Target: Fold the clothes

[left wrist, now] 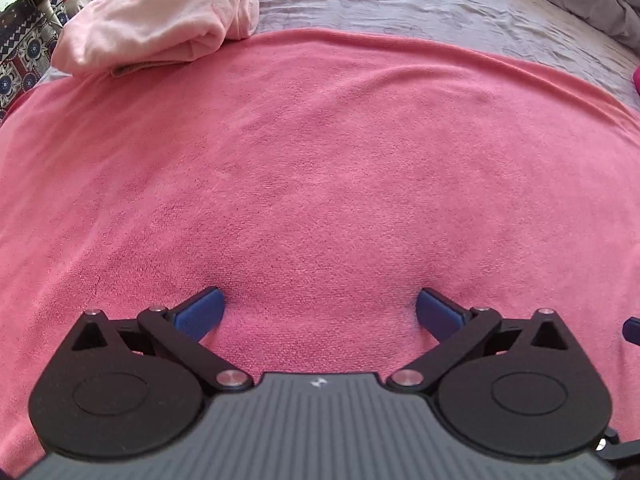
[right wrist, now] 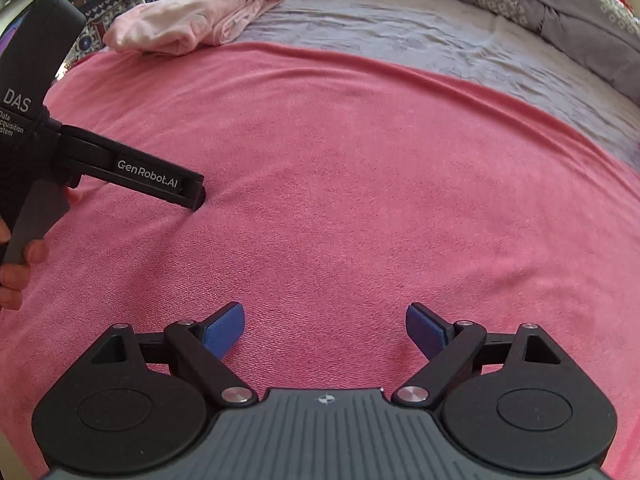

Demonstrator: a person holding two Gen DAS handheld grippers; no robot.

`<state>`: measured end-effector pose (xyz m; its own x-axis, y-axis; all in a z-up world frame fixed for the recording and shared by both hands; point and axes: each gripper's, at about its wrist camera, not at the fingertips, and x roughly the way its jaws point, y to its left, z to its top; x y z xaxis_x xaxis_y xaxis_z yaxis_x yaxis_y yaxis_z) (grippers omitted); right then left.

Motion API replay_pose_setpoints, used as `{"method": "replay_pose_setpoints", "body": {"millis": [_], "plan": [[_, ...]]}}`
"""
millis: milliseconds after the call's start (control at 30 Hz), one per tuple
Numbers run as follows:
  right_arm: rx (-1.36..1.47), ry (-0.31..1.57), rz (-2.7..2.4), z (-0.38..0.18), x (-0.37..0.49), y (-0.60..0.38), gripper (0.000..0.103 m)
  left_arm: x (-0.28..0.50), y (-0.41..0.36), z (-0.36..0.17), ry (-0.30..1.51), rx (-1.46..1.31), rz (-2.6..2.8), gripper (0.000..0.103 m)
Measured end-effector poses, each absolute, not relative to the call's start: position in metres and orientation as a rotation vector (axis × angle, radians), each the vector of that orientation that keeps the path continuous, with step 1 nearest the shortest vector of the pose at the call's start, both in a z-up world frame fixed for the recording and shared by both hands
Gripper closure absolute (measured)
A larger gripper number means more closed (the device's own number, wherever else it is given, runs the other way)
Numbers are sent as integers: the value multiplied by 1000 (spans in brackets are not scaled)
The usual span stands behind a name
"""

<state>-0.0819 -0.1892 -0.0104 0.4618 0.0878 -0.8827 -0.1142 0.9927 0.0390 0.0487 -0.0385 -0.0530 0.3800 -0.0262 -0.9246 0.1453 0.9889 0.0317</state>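
A large pink towel [left wrist: 320,152] lies spread flat over the bed and fills most of both views [right wrist: 360,184]. My left gripper [left wrist: 320,312] is open, its blue pads pressing down on the towel with only flat cloth between them. My right gripper [right wrist: 325,330] is open too, just above the towel near its front part. In the right wrist view the left gripper [right wrist: 196,196] shows at the left, held by a hand [right wrist: 16,256], its tip touching the towel. A folded pale pink garment [left wrist: 160,12] rests at the towel's far left edge [right wrist: 192,20].
Grey bedsheet [left wrist: 420,4] stretches beyond the towel. A bunched grey quilt [right wrist: 560,12] lies along the far right. A patterned floor and household items [left wrist: 24,40] show past the bed's left edge. A blue pad of the other gripper [left wrist: 632,330] peeks in at the right border.
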Motion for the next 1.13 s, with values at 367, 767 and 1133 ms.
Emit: {"method": "replay_pose_setpoints", "body": {"millis": [367,767,1133], "plan": [[-63,1041,192,3,-79,-173,13,53,-47,-52,1152,63,-33,0],[-61,981,244,27,-45,-148,13,84,-2,-14,1219,121,146,2],[-70,1022,274,20,-38,-129,13,81,20,-12,1222,65,147,1]]}}
